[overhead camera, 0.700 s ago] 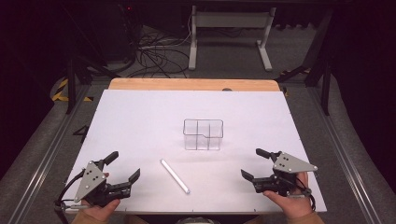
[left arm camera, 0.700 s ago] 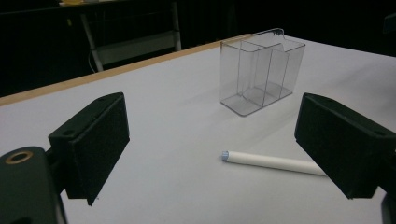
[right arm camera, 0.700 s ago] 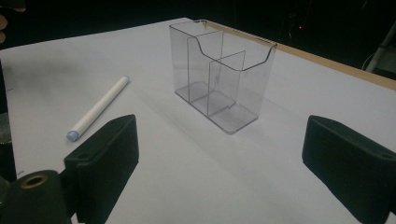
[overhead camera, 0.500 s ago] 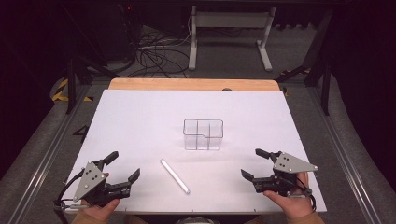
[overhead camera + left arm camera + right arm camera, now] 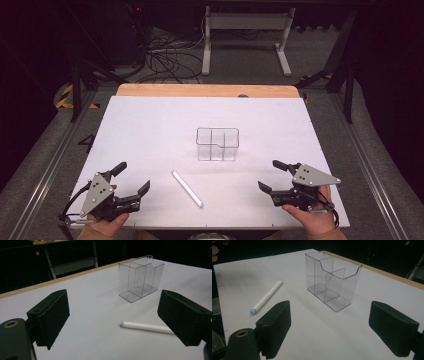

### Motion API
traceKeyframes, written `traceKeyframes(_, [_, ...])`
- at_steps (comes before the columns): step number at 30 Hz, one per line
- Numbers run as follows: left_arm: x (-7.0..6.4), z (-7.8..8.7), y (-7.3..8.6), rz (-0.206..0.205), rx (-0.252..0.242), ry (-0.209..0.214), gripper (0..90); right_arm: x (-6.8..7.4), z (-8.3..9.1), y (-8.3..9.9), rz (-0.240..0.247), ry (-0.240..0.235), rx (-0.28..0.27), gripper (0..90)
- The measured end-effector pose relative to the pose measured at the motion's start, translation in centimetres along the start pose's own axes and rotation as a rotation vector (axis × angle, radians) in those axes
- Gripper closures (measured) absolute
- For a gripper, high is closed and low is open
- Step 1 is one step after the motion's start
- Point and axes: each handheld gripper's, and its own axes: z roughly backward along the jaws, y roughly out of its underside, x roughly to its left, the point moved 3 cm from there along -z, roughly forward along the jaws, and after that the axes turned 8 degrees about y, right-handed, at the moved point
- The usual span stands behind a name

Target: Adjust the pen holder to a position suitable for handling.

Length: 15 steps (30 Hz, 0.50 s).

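Note:
A clear plastic organizer box (image 5: pixel 217 144) with inner dividers stands upright in the middle of the white table (image 5: pixel 150 130). A white pen-like stick (image 5: pixel 187 189) lies flat in front of it, angled toward the near edge. My left gripper (image 5: pixel 131 179) rests at the near left, open with nothing between its jaws. My right gripper (image 5: pixel 270 176) rests at the near right, open and empty too. In the left gripper view the box (image 5: pixel 140 277) and the stick (image 5: pixel 147 326) lie ahead. In the right gripper view the box (image 5: pixel 332 280) stands ahead and the stick (image 5: pixel 267 297) lies to its left.
The table has a wooden strip (image 5: pixel 205 90) along its far edge. Beyond it are a white desk frame (image 5: pixel 245 35) and loose cables (image 5: pixel 165 55) on the dark floor. Metal rails (image 5: pixel 45 165) run along both sides of the table.

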Motion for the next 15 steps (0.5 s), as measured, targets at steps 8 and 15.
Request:
traceKeyframes(8, [0.0,-0.1,0.0,0.003,0.003,0.001,11.4,0.1,-0.1,-0.2,0.004,-0.006,0.003,19.6])
traceKeyframes(15, [0.2,0.0,0.0,0.003,0.004,-0.007,11.5,0.8,-1.0,-1.2,0.012,-0.028,0.027,20.7])
